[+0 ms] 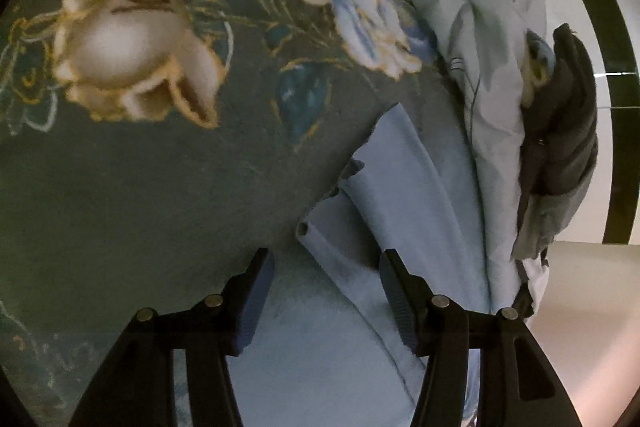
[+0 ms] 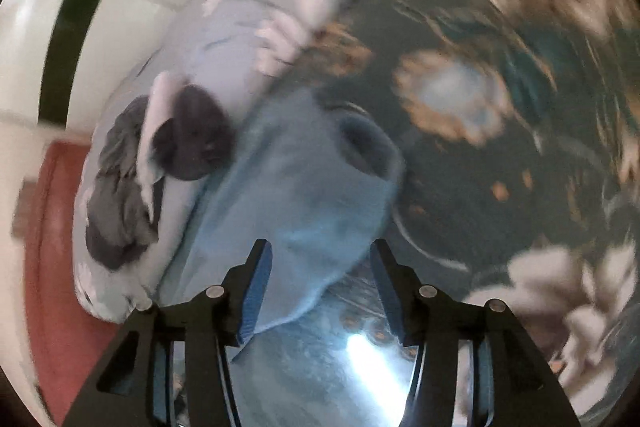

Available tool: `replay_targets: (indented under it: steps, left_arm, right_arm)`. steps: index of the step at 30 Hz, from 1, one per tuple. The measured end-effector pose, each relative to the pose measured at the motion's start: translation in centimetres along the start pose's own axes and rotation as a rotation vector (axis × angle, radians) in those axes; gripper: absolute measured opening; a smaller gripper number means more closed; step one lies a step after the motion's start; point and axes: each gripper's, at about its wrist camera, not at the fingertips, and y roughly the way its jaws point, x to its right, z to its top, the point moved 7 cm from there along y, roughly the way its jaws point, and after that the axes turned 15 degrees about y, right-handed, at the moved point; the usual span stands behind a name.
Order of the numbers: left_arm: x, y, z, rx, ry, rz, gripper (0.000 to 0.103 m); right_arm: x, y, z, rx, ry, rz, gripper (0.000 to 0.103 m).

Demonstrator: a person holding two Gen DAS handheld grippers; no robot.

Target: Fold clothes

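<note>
A light blue garment (image 1: 400,211) lies on a dark green bedspread with large flowers (image 1: 160,167). My left gripper (image 1: 326,267) is open just above the garment's hem, with nothing between the jaws. In the right wrist view the same garment (image 2: 304,195) shows an open sleeve or cuff. My right gripper (image 2: 320,259) is open over the garment's lower edge, empty. The right view is blurred by motion.
A pale floral quilt (image 1: 480,27) is bunched along the bed's edge, with dark grey clothes (image 1: 560,131) piled on it; these clothes also show in the right wrist view (image 2: 132,187). Beyond are a white wall with dark stripes (image 1: 600,27) and a reddish floor or mat (image 2: 52,247).
</note>
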Motion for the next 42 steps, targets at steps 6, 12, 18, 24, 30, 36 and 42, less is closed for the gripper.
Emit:
replay_targets:
  steps: [6, 12, 18, 24, 30, 36, 42]
  left_arm:
    - [0.9, 0.5, 0.9, 0.038, 0.017, -0.016, 0.057]
    - [1.2, 1.2, 1.5, 0.059, -0.032, -0.059, 0.055]
    - [1.9, 2.1, 2.4, 0.072, -0.045, -0.036, 0.039]
    - [1.6, 1.8, 2.8, 0.073, -0.047, 0.024, 0.007]
    - [3.0, -0.3, 3.6, 0.111, -0.003, 0.017, 0.006]
    - [5.2, -4.8, 3.9, 0.173, 0.078, -0.035, 0.005]
    - [4.6, -10.1, 3.9, 0.237, 0.135, -0.073, 0.005]
  right_arm:
    - [0.1, 2.8, 0.4, -0.014, 0.093, 0.055, 0.052]
    - [-0.3, 4.8, 0.6, -0.01, 0.133, 0.065, 0.052]
    - [-0.7, 5.2, 0.8, 0.02, 0.157, 0.052, 0.051]
    - [-0.7, 5.3, 1.1, 0.039, 0.187, 0.022, 0.024]
    - [-2.8, 3.7, 1.1, 0.062, 0.123, 0.026, 0.012]
    - [-6.0, 0.2, 0.1, 0.06, 0.013, 0.091, 0.011]
    - [-7.1, -2.9, -2.3, 0.034, -0.058, 0.14, 0.01]
